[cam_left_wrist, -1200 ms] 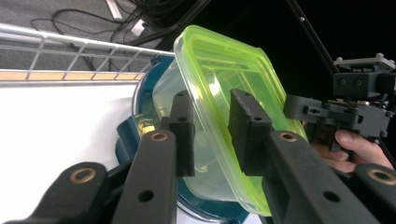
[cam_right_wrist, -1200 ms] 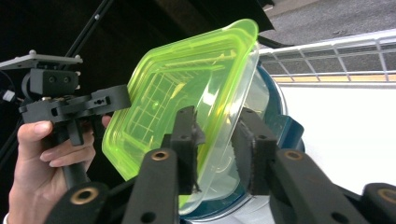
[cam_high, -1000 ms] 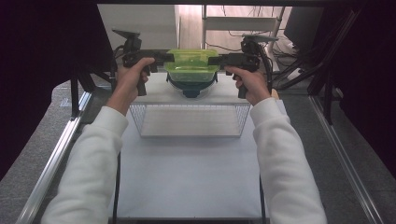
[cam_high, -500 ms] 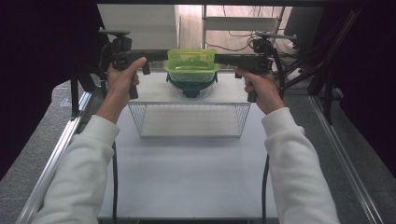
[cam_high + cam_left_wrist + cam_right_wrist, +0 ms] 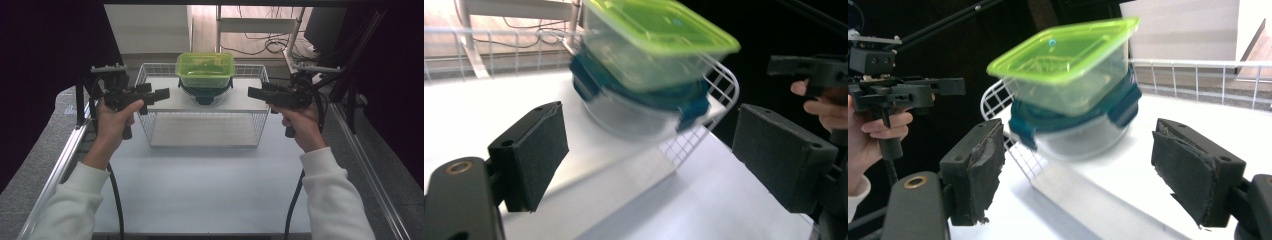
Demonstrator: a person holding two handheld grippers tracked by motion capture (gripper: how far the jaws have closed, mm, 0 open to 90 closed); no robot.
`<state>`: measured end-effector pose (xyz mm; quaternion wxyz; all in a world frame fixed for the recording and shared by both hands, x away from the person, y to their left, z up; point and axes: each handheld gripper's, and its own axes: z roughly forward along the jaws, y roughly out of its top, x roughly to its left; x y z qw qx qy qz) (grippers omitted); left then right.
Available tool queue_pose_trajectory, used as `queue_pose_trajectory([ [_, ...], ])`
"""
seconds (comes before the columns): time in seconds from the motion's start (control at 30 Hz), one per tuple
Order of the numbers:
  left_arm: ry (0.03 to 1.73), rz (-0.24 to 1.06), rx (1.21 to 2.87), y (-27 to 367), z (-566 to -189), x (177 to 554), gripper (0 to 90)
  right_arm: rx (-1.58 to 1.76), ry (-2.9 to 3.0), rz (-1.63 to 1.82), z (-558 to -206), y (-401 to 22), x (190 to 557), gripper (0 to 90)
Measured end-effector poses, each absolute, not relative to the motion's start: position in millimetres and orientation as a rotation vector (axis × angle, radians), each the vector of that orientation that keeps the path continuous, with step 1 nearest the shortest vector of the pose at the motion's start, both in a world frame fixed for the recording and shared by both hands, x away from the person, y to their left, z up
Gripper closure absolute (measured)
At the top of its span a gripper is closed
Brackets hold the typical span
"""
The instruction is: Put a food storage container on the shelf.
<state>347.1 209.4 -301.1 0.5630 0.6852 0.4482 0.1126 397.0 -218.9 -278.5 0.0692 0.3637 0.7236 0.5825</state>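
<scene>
A clear square container with a green lid sits on a round container with a dark teal lid. The stack stands on the white top of a wire rack. My left gripper hovers left of the stack, open and holding nothing. My right gripper hovers to the right, also open and apart from it. In the left gripper view the stack lies ahead of the wide-set left gripper. In the right gripper view the green-lidded container is beyond the open right gripper.
The white table stretches in front of the rack. Metal rails run along both sides, with dark curtains beyond. Cables trail from each gripper down past the forearms. A white frame and wires stand behind the rack.
Both grippers pulled outward and a little toward me from the sides of the green-lidded container. The stack stays on the rack.
</scene>
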Motion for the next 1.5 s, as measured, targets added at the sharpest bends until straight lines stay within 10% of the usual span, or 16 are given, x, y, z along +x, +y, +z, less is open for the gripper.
queue_pose_trajectory([
  [0.87, 1.167, 0.324, 1.827, 214, -453, 251, 15.5, 1.185, 2.297, 1.427, -452, -260, 281, 24.6],
  [1.5, 1.257, 0.321, 1.858, 218, -483, 250, 15.8, 1.153, 2.312, 1.403, -467, -263, 277, 23.1],
])
